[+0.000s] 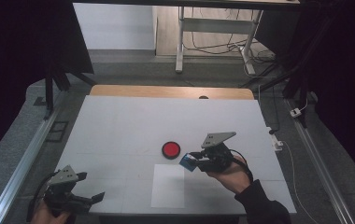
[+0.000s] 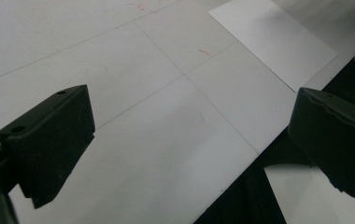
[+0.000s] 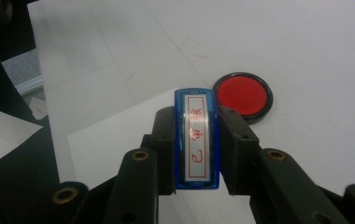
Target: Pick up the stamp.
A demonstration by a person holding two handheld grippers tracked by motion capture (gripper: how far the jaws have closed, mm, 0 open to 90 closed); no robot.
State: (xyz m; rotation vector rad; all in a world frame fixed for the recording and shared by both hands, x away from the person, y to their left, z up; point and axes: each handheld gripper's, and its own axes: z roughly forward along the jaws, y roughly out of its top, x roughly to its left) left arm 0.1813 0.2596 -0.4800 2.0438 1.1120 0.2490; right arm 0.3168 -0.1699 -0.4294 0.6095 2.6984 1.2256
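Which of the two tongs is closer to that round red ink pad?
The right tongs, gripping a blue stamp, sit just beside the red ink pad. The left tongs wait open, far off near the table's front left corner.

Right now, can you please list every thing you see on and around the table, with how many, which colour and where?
stamp: 1, blue with a white label and red characters, clamped in the right tongs
ink pad: 1, red in a black rim, table middle, beside the stamp
paper sheet: 1, white, near edge, in front of the ink pad
table: 1, white top
left tongs: 1, black, open, near left corner, holding nothing
right hand: 1, dark sleeve, holding the right tongs
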